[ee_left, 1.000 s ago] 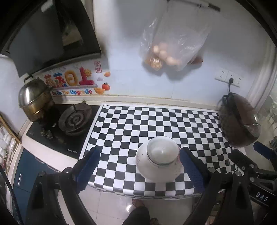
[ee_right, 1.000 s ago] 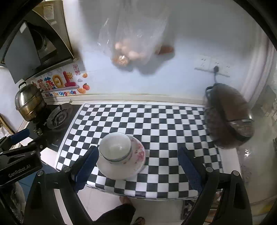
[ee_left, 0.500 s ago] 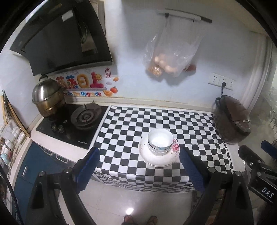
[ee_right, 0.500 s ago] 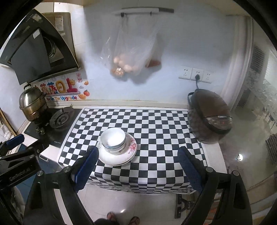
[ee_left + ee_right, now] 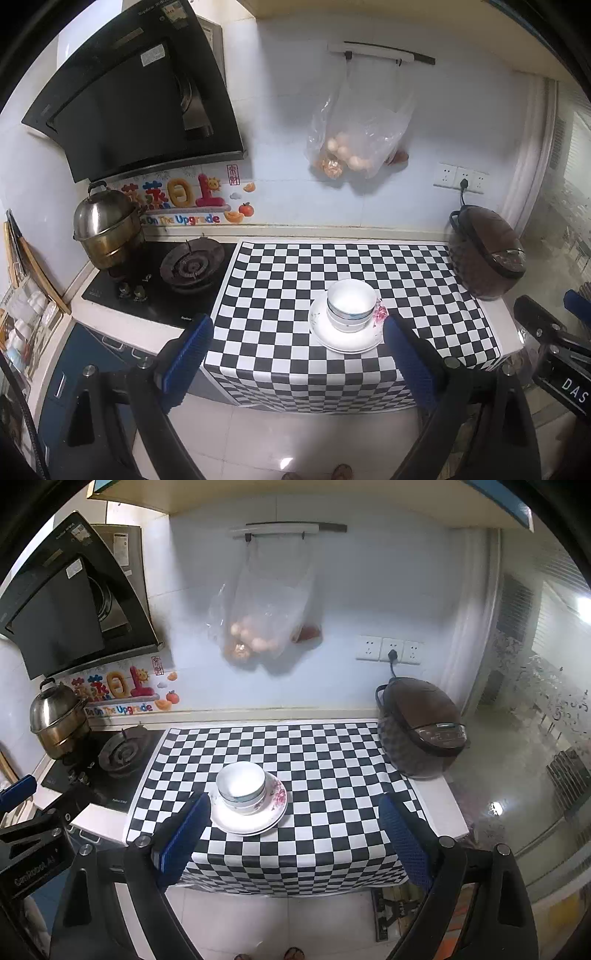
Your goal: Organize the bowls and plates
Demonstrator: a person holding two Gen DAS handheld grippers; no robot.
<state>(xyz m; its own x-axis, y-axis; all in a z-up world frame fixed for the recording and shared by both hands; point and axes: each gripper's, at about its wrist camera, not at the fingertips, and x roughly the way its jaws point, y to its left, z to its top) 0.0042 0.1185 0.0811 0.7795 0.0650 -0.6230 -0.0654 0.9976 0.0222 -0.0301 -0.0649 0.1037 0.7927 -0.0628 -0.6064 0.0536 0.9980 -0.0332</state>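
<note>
On checkered counter (image 5: 280,280): bowls (image 5: 351,305) stacked on plates (image 5: 345,338); both grippers empty, spread

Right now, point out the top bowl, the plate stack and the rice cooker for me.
top bowl (image 5: 351,297), left wrist view, on its white inside.
plate stack (image 5: 229,818), right wrist view, on the bare front rim.
rice cooker (image 5: 417,716), right wrist view, on its brown lid.

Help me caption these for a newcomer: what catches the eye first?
The black-and-white checkered cloth covering the counter stands out first, with white bowls stacked on flowered plates near its front edge. A clear bag of eggs hangs on the wall behind, and a brown rice cooker sits at the counter's right end.
</note>
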